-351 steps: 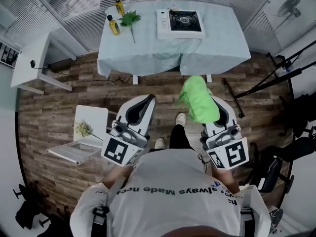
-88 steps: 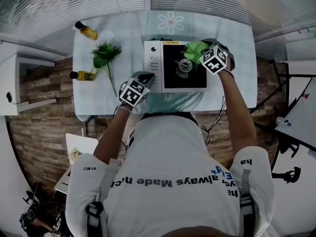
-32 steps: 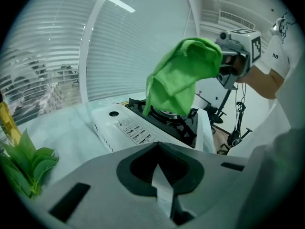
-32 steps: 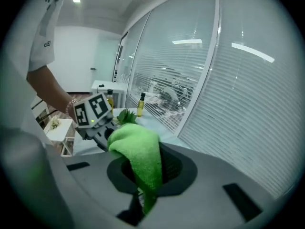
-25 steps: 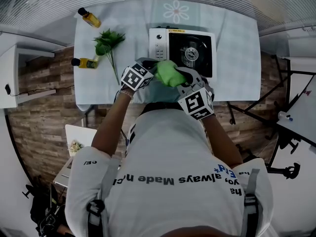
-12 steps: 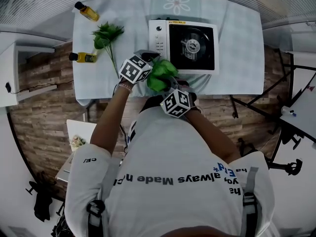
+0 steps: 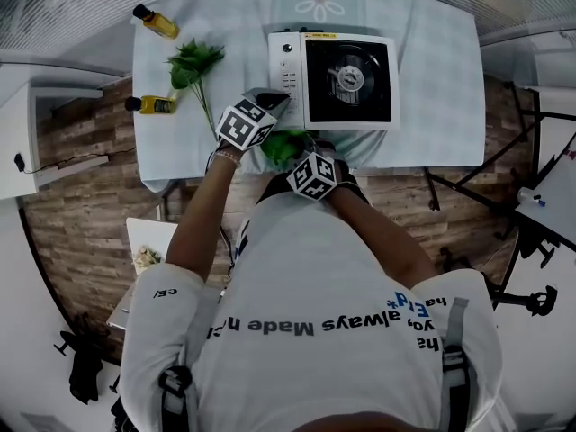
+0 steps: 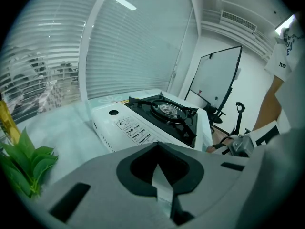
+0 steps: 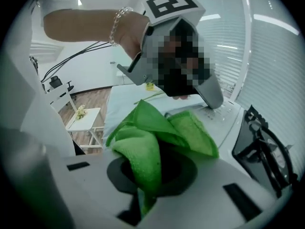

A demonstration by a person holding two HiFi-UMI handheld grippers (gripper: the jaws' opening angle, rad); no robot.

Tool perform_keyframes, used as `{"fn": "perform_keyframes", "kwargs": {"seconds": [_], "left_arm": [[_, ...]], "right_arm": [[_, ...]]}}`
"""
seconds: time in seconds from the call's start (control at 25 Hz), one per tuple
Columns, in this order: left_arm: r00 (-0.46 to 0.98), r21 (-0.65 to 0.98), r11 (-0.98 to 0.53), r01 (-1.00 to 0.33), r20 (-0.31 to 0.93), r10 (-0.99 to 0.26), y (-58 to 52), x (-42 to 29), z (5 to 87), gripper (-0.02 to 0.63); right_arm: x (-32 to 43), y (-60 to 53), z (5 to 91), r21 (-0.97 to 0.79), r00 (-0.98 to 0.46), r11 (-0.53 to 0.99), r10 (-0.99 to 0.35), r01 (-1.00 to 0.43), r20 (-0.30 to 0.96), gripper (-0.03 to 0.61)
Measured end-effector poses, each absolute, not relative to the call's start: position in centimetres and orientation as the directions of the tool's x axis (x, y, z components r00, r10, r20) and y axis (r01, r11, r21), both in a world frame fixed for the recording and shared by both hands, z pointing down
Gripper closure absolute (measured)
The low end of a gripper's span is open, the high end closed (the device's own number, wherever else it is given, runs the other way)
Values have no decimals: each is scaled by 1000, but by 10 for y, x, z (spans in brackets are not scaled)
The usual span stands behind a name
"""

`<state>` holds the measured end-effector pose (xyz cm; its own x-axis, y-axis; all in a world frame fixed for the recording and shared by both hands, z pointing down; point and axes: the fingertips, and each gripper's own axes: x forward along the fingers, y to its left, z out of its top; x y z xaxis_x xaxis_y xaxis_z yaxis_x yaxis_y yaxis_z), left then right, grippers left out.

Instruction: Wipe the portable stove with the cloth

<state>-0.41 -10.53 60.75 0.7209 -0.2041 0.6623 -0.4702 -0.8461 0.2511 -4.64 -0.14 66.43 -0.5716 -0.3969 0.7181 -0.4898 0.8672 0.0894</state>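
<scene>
a: right gripper, state?
b: clamped on the green cloth. one fold is pinched at the jaw line, the rest bunched loose above it. head view puts the right gripper at the near edge of the table, with the cloth at 7 o'clock of the portable stove, off its top.
a: left gripper?
b: jaws drawn nearly together, a thin slit only, nothing in it. in the head view the left gripper has its tip at the stove's near-left corner by the control panel, touching or just beside it. reads as steadying; cannot tell if it presses.
a: the stove itself?
b: flat on the table, burner and black top bare. no smear or spill i can make out.
a: progress?
b: judgement only. cloth is in hand but not on the stove. either the top is finished and the front or side is left, or wiping hasn't begun. these views don't settle it.
a: surroundings?
b: plant sprig at 9 o'clock of the stove, a bottle at 10, a second bottle about 9, all well apart from the work.
</scene>
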Motion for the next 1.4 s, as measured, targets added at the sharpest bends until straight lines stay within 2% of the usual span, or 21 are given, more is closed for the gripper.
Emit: {"fn": "perform_keyframes", "kwargs": {"seconds": [0.44, 1.4], "left_arm": [[721, 245, -848, -470, 660, -209, -104, -6, 607, 601], [724, 249, -857, -452, 663, -189, -103, -5, 609, 601]], "right_arm": [[0, -3, 657, 82, -524, 819, -437, -568, 731, 555], [198, 2, 662, 118, -259, 590, -514, -799, 818, 555]]}}
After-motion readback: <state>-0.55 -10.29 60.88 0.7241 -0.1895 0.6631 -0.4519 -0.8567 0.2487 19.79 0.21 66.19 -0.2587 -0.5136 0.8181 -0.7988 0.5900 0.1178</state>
